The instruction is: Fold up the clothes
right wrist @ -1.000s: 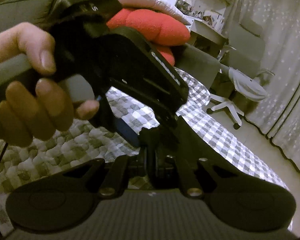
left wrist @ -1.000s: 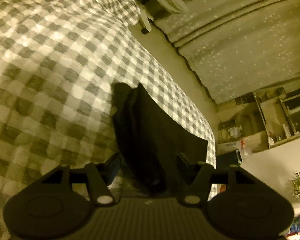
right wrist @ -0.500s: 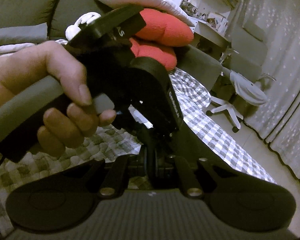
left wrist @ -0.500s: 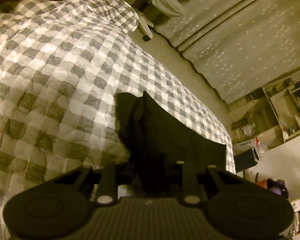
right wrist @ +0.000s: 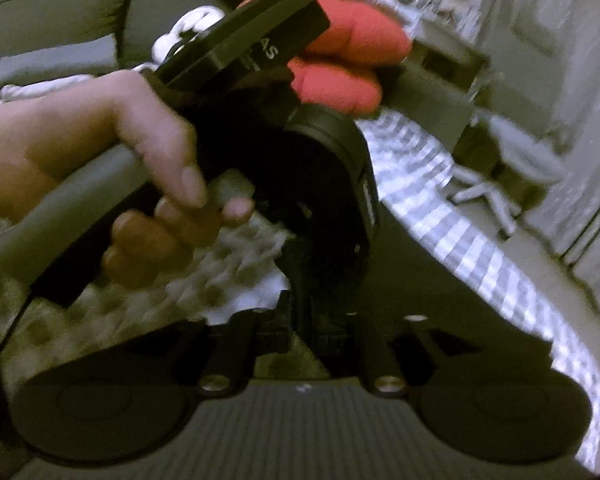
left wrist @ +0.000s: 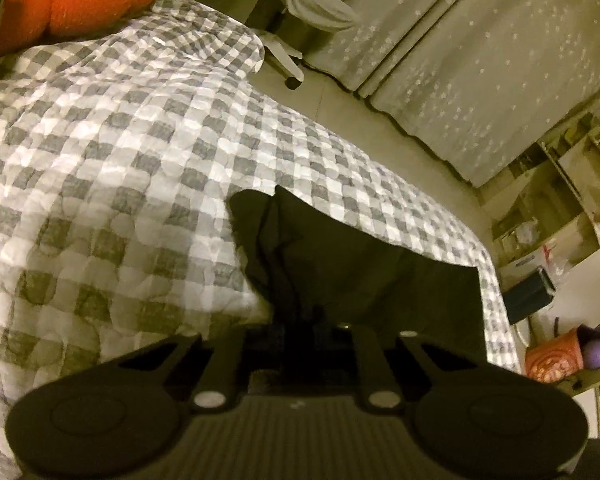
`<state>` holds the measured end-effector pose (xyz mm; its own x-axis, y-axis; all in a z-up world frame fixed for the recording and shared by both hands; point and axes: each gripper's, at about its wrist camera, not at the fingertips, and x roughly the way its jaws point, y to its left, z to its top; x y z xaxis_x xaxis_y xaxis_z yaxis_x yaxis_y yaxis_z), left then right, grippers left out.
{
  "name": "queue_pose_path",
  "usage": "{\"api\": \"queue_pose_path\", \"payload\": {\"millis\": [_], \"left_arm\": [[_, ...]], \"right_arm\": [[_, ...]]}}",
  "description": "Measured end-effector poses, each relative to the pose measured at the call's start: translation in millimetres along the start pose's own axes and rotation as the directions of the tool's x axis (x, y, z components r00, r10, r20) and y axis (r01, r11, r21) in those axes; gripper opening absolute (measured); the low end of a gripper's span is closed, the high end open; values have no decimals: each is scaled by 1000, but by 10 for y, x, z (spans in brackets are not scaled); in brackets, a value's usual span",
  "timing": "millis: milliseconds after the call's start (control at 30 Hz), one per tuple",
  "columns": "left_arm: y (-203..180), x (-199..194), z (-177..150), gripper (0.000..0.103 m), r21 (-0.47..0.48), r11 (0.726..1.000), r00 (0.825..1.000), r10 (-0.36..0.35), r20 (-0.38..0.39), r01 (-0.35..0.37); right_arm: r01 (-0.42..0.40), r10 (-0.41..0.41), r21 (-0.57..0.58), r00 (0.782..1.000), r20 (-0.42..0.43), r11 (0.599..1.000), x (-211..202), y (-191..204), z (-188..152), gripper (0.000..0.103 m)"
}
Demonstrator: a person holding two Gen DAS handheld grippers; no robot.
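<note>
The left wrist view showed the whole black garment (left wrist: 340,264) lying on the checked quilt (left wrist: 120,168), spread ahead of the left claw (left wrist: 304,320) and reaching to the quilt's right edge; an orange cushion (left wrist: 72,0) lay far ahead to the left. The right wrist view, blurred, showed instead the person's hand (right wrist: 112,168) holding the left claw (right wrist: 300,272) just in front of the right claw (right wrist: 312,336). The left claw's jaws were closing, with a fold of the garment between them. The right claw's jaws were opening; dark cloth sat at them, but whether it was pinched I cannot tell.
</note>
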<state>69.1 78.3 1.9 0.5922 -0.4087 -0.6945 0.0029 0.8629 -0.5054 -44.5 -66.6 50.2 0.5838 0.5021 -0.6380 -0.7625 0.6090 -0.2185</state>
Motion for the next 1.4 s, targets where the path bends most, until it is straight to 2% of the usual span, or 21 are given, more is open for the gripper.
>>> {"api": "queue_pose_path", "payload": {"millis": [67,133,200,267,300,333,367,400,467,500,600,667,733,767,900,1033,1133,1200,1300,1400], "left_arm": [[-2,-6,-5,11,2,1000,1000,6,1,-6],[-4,-12,-11,11,5,1000,1000,13,1,-13],[-7,-18,-16,11,7,1000,1000,19,2,-19],[-9,-24,-22,12,10,1000,1000,26,2,-26],[-8,-23,-25,12,4,1000,1000,27,3,-27],[0,-23,-27,12,-3,1000,1000,26,2,-26],[9,-24,-28,13,-11,1000,1000,25,1,-25],[18,-24,-29,13,-19,1000,1000,24,1,-24],[21,-26,-32,13,-25,999,1000,24,0,-24],[20,-28,-33,13,-25,999,1000,25,0,-25],[19,-26,-38,14,-23,999,1000,25,1,-25],[18,-23,-34,15,-23,999,1000,25,-1,-25],[21,-21,-24,15,-27,999,1000,24,-4,-24],[22,-20,-19,15,-29,999,1000,24,-6,-24],[9,-17,-17,15,-26,999,1000,27,-8,-27],[5,-19,-17,15,-28,999,1000,29,-9,-29],[1,-23,-20,15,-28,999,1000,30,-8,-31],[1,-28,-23,15,-28,999,999,31,-7,-31],[4,-26,-26,15,-34,999,999,31,-7,-32],[-4,-25,-31,15,-32,999,999,35,-5,-35]], "right_arm": [[-52,53,44,998,-18,998,-82,-157,-36,30],[-34,41,152,998,-41,988,-136,-419,-83,30],[32,-17,304,999,-50,952,-188,-709,-170,30],[100,-82,472,995,-59,876,-246,-993,-276,33],[80,-64,590,997,-48,803,-246,-1133,-355,36],[55,-44,699,998,-33,713,-245,-1273,-436,36],[26,-15,753,1000,-22,657,-216,-1315,-489,36],[22,-5,775,1000,-24,631,-182,-1336,-532,36],[47,-7,787,999,-54,615,-105,-1351,-579,35],[58,-12,794,998,-63,606,-81,-1364,-604,30],[102,-72,833,995,-75,544,-115,-1528,-669,28],[169,-139,836,984,-112,522,-189,-1593,-727,28],[145,-113,854,988,-102,499,-204,-1616,-760,28],[145,-109,854,989,-105,500,-232,-1617,-764,29],[148,-119,858,988,-102,492,-419,-1637,-767,45],[128,-97,858,991,-92,497,-528,-1640,-818,45],[122,-58,858,993,-107,499,-536,-1649,-892,48],[81,-3,864,996,-92,496,-541,-1641,-945,53],[6,68,870,997,-46,493,-567,-1628,-1004,55],[-15,101,876,994,-38,482,-595,-1597,-1072,57]]}}
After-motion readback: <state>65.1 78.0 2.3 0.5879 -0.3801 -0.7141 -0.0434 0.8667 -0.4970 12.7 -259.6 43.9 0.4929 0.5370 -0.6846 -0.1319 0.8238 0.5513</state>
